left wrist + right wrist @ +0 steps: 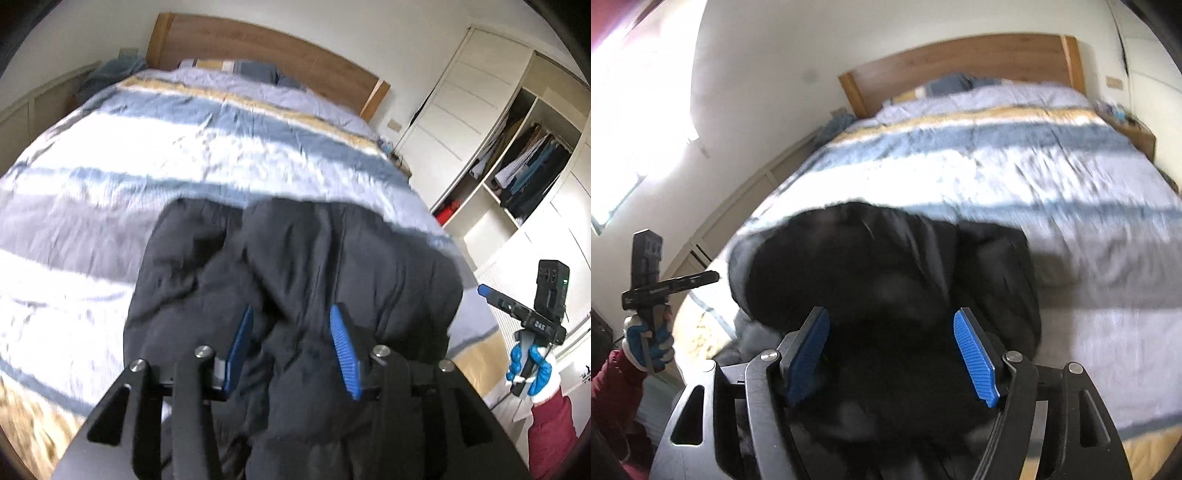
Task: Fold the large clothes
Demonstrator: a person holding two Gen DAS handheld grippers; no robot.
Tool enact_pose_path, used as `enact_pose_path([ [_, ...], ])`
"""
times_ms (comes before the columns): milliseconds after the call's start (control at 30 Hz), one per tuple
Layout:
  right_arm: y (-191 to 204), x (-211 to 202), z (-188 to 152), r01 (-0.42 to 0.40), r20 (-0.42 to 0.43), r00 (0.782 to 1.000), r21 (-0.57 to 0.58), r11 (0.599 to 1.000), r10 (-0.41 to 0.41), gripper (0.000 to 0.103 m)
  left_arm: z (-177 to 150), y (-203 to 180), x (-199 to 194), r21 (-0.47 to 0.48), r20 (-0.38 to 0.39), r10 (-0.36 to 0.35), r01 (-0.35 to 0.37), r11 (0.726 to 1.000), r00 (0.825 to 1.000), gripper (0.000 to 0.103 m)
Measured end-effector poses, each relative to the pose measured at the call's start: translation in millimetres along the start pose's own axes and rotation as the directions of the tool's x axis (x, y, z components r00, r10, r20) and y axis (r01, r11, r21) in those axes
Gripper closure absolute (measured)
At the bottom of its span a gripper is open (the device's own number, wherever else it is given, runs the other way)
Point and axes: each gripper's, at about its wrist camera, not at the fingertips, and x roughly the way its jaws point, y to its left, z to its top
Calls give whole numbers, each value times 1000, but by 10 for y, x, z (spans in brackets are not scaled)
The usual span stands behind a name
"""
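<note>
One wide bed [110, 206] under a blue, white and tan striped quilt fills the room; a puffy black padded jacket [295, 266] lies bunched at its near edge, long axis running away toward the wooden headboard [258, 51]; it sits straight ahead of and below both tools, neither hand clearly nearer; the left tool [291, 350] and right tool [892, 356] gape, blue pads clear of the cloth, gripping nothing.
</note>
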Motion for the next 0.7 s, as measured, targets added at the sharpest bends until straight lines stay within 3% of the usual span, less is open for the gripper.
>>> enact_pose_path([
  [133, 300, 212, 379, -55, 27, 998, -48, 997, 56, 30, 476, -139, 407, 0, 10, -1, 1, 1000, 1000, 61],
  [400, 673, 909, 692, -102, -37, 995, -125, 987, 98, 29, 801, -219, 1213, 14, -18, 21, -21, 1000, 1000, 61],
  [567, 683, 1207, 559, -111, -108, 990, -153, 982, 95, 29, 515, -276, 1528, 54, -72, 30, -27, 998, 997, 61],
  [700, 614, 1336, 168, -110, -198, 977, -179, 978, 74, 30, 60, -341, 1676, 101, -125, 32, -20, 995, 992, 61],
])
